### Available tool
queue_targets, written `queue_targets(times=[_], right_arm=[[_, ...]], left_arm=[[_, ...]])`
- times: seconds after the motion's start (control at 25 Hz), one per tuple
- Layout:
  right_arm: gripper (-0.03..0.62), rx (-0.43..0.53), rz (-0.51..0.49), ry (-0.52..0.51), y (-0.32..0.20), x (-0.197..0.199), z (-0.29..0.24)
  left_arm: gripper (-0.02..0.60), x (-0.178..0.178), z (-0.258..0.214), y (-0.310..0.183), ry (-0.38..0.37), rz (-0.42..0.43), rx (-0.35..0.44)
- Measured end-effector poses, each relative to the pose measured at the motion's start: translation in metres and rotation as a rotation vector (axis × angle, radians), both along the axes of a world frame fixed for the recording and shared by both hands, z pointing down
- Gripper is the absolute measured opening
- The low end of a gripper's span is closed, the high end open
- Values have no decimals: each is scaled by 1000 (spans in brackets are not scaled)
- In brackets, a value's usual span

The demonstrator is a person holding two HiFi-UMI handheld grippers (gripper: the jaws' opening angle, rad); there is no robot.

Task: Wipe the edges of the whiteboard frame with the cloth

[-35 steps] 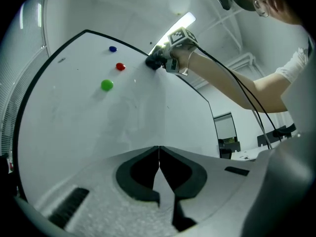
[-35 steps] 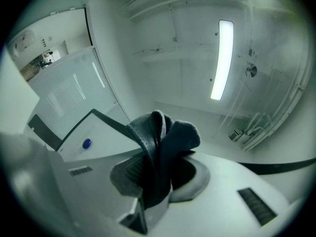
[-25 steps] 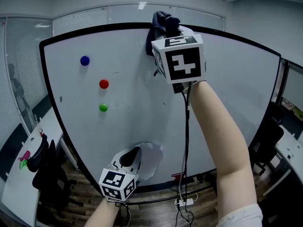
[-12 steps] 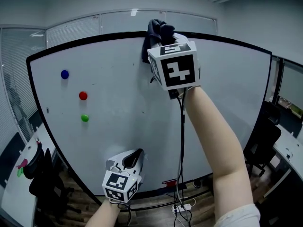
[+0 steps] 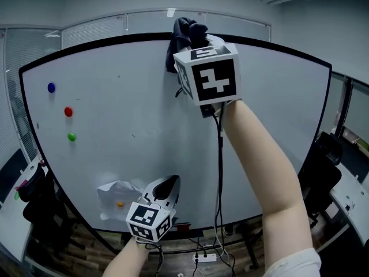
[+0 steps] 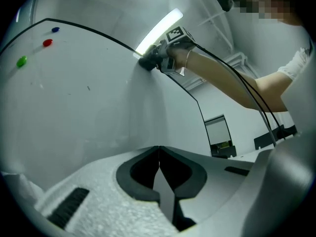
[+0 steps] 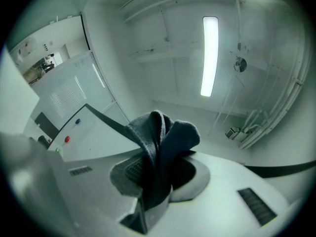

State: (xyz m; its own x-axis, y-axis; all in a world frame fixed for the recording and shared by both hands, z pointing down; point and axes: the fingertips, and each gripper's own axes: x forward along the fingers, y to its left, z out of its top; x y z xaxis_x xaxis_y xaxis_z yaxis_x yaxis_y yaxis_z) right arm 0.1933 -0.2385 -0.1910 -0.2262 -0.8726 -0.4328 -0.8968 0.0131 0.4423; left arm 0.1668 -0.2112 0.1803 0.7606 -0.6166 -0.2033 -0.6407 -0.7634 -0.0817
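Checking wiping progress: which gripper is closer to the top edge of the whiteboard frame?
Right. The right gripper holds the cloth at the top edge; the left gripper hangs far below it.

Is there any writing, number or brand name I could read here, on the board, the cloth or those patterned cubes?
No readable text anywhere.
The cubes on the right gripper and left gripper: black-and-white square patterns only, no letters.
On the whiteboard: no writing, only coloured magnets.
On the cloth: none.
The small red patch at the board's bottom edge: too small to read.
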Motion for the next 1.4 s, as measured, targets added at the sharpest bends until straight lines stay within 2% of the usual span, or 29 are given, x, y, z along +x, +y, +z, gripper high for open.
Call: queue_targets(times=[0.24,0.44,0.52,0.68,0.84,1.04,1.2,1.4], right_arm=[[69,-18,-56,13,8,33,-2],[71,-11,-110,-26,13,68,-1],[71,-15,-119,-50,14,84,1],[70,-27,-102,-84,17,105,2],[71,-14,-46,-101,22,126,-3],[71,-1,-34,-115,26,158,-2],[71,-32,-31,-121,29,188,-4],[69,-39,-5,-103,35,231,-8]], left_arm=[[18,65,-2,13,52,-10,-50],[19,94,1,22,135,-32,-102],[18,107,2,25,146,-36,-112],[18,128,7,29,120,-11,-136],[18,136,5,31,58,26,-118],[18,151,12,35,37,69,-131],[18,185,15,40,20,124,-146],[20,229,1,44,22,123,-108]])
